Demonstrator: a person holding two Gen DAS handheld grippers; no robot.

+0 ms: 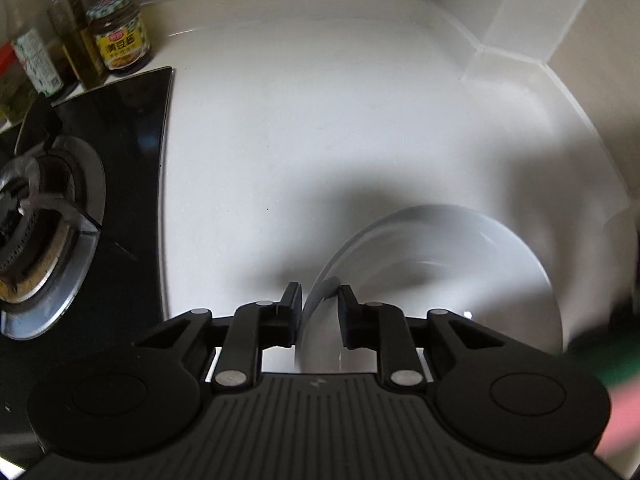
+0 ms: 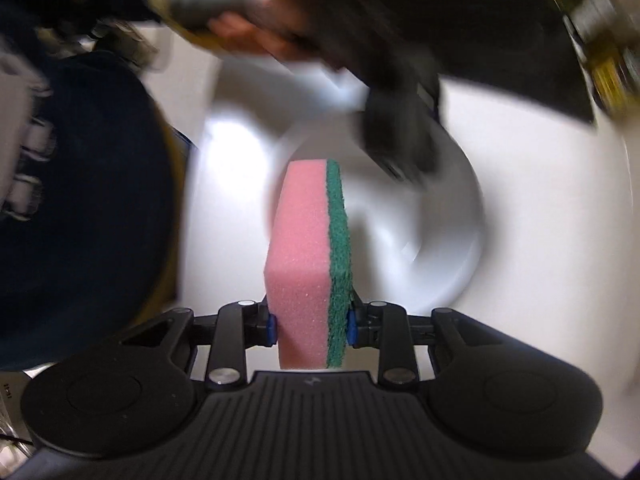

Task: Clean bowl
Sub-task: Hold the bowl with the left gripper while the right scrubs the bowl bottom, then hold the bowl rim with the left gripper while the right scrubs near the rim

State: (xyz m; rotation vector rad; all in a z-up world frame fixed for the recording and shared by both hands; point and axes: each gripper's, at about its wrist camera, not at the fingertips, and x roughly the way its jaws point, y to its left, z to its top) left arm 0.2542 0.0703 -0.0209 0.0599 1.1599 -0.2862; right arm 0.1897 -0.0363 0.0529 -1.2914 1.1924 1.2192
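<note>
Left tool (image 1: 318, 300): jaws straddle the near rim of the white bowl (image 1: 440, 280), one pad outside and one inside, with gaps visible either side, so it stands open around the rim rather than clamped. The bowl rests on the white surface (image 1: 300, 120), right of the hob (image 1: 100, 160). Right tool (image 2: 311, 326): closed on a pink-and-green sponge (image 2: 308, 248), held edge-on, long axis pointing ahead, green face to the right. The bowl lies directly beyond and beneath the sponge; judged nearer the left tool.
</note>
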